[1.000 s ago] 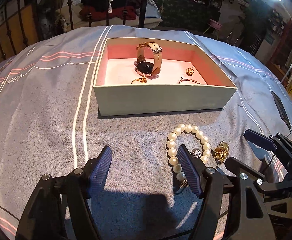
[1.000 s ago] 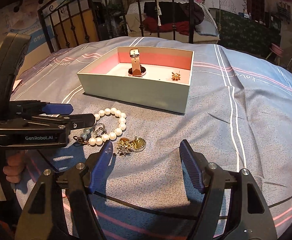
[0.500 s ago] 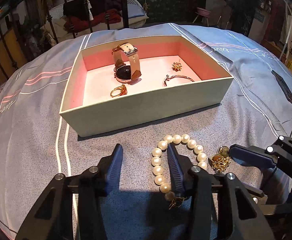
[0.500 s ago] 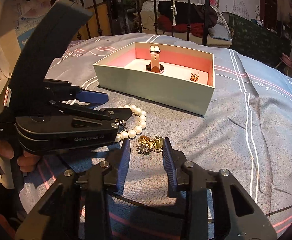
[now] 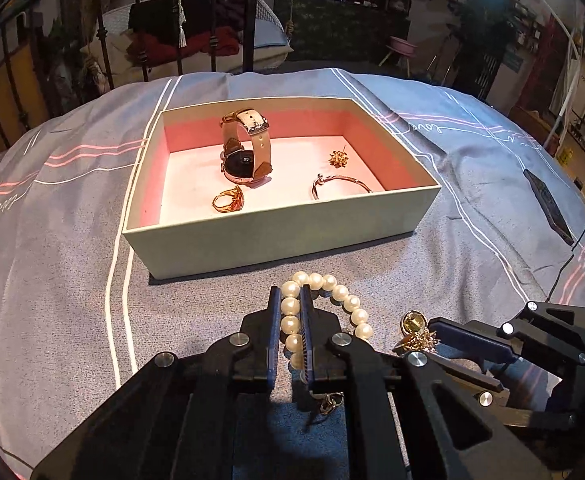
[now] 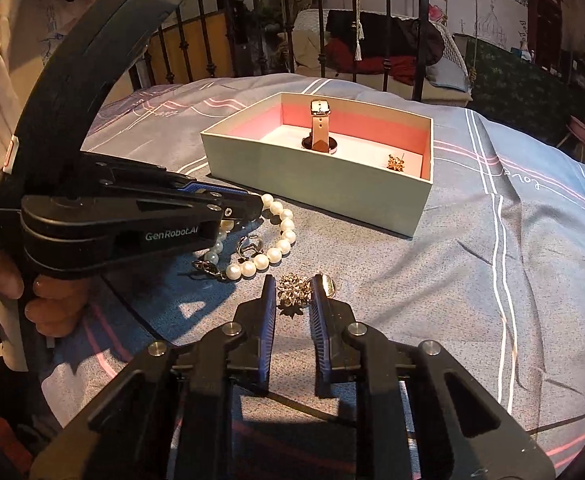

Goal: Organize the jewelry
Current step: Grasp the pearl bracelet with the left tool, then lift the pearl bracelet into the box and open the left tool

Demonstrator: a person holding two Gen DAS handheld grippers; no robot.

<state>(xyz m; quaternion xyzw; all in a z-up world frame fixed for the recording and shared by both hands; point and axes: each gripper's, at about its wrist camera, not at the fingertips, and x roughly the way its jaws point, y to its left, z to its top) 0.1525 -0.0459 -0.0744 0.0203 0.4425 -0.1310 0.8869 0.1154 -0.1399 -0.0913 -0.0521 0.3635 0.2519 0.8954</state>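
On the grey striped bedspread (image 5: 52, 280), the left gripper (image 5: 290, 322) has its blue-padded fingers pinched on one side of the white pearl bracelet (image 5: 348, 304), which lies on the cloth just in front of the pale green cardboard box with the pink lining (image 5: 276, 236). The right gripper (image 6: 294, 300) has closed around a small gold flower-shaped brooch (image 6: 292, 290), just beside the bracelet.

The left wrist view looks down into the box: a beige-strapped wristwatch (image 5: 246, 152), a gold ring (image 5: 228, 200), a thin silver bangle (image 5: 338, 184) and a gold flower earring (image 5: 338, 158). From the right wrist view the near wall hides the ring and bangle, but the bracelet's clasp (image 6: 208, 268) and a small silver ring (image 6: 250, 246) inside its loop show clearly.
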